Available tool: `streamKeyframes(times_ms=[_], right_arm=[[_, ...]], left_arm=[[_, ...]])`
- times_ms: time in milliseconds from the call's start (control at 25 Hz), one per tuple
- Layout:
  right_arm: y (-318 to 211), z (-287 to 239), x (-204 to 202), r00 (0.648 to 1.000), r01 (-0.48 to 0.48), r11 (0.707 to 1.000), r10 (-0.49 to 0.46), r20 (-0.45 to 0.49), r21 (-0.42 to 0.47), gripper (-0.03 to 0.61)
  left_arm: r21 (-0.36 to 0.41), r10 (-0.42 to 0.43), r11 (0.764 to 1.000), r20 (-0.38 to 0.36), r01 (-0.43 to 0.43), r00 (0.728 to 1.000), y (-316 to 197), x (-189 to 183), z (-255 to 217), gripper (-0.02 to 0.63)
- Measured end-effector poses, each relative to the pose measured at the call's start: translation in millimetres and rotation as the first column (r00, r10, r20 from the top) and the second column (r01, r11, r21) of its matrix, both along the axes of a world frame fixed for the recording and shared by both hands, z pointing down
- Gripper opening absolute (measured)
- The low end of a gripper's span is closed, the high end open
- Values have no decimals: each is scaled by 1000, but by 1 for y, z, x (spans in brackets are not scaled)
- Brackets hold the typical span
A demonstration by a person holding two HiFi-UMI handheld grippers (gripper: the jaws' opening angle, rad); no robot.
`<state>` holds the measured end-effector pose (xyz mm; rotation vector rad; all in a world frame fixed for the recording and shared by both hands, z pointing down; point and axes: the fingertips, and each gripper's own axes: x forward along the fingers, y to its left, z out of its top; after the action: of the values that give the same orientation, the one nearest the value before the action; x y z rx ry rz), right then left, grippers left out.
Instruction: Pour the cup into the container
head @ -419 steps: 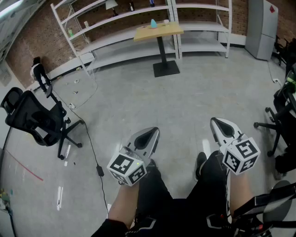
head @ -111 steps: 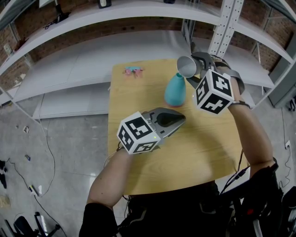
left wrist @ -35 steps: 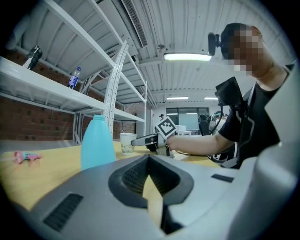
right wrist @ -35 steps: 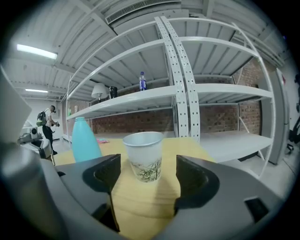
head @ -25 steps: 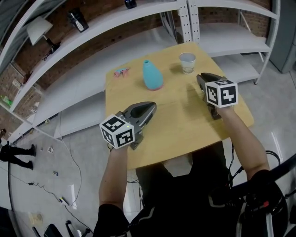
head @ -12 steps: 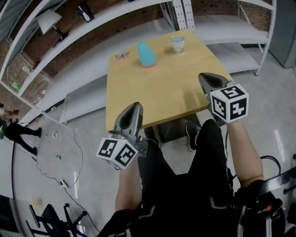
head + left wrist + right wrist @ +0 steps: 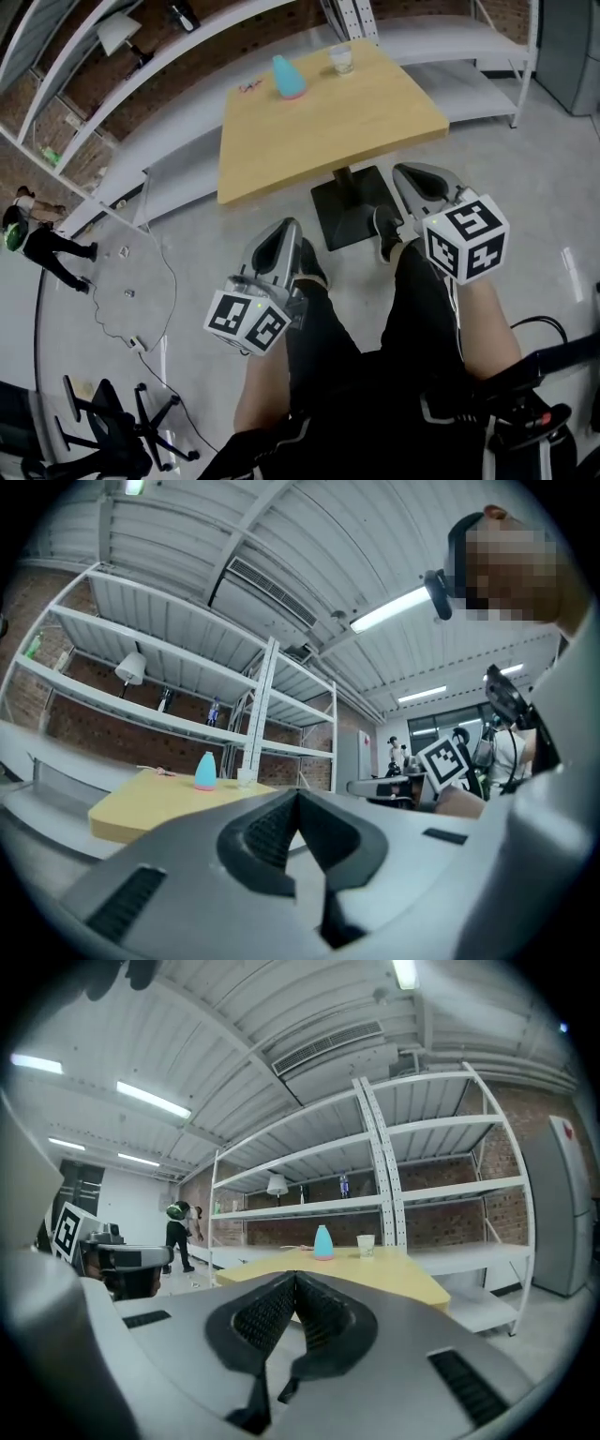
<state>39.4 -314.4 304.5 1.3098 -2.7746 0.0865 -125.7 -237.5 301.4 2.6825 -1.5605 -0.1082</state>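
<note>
With the left tool [image 7: 288, 225] and right tool [image 7: 402, 172] both clenched on nothing, well apart from the teal container [image 7: 287, 77], we are judging the cup [image 7: 341, 58], standing just right of it on the surface [image 7: 328, 131], as light and thin, best gripped gently at mid-wall.

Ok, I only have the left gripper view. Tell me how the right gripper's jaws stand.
Observer: The right gripper has its jaws together, nothing between them.
Operator: Now say what holds the table up.
Observer: The table stands on one black post with a square base plate on the floor.
Operator: Report anyone near the rack.
Observer: A person in dark clothes stands by the shelves, left of the table in the right gripper view.
</note>
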Motion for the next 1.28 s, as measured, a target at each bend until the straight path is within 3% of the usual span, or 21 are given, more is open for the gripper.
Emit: streamKeyframes(times_ms=[280, 400, 600, 920, 1280], right_arm=[[110, 6, -2, 999, 36, 999, -36, -17, 21, 2], [155, 9, 6, 999, 29, 1000, -29, -30, 5, 2], [222, 6, 35, 1000, 5, 1000, -5, -1, -13, 2], [319, 6, 87, 999, -11, 999, 12, 36, -38, 2], [460, 15, 135, 999, 9, 999, -7, 40, -48, 2]], left_arm=[[47, 21, 999, 35, -22, 999, 113, 19, 5, 2], [31, 39, 999, 31, -40, 999, 152, 31, 11, 2], [18, 35, 999, -9, -35, 999, 208, 52, 10, 2], [-42, 45, 998, 13, -44, 999, 303, 96, 28, 2], [-34, 48, 998, 39, -46, 998, 443, 149, 29, 2]])
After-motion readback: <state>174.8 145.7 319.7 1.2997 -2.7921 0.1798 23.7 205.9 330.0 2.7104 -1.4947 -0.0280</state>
